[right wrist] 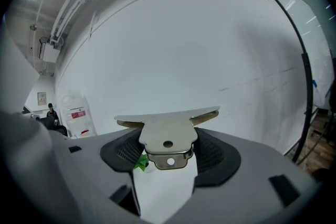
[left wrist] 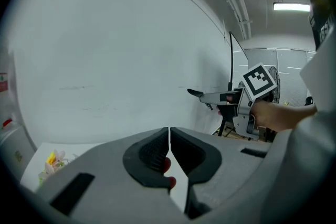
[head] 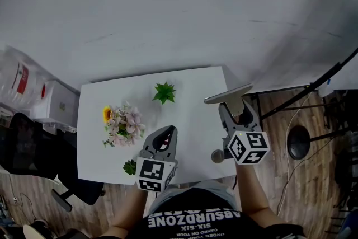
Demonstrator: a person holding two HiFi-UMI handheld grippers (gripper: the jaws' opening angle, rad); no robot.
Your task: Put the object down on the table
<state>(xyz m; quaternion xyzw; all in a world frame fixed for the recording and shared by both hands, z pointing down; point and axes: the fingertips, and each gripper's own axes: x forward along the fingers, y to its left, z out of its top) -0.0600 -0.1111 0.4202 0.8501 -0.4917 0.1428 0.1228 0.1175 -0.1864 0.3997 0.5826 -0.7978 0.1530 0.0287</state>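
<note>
Silver T-shaped metal plate (right wrist: 167, 131) is sitting clamped between the jaws of the right gripper (right wrist: 168, 150), which is holding it in the air over the right edge of the white rectangular table (head: 190, 120). Left gripper (left wrist: 169, 147) is hovering over the table's near edge, jaws pressed together on nothing.

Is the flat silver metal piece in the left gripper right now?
No, the flat silver metal piece is clamped in the right gripper; the left gripper is shut.
</note>
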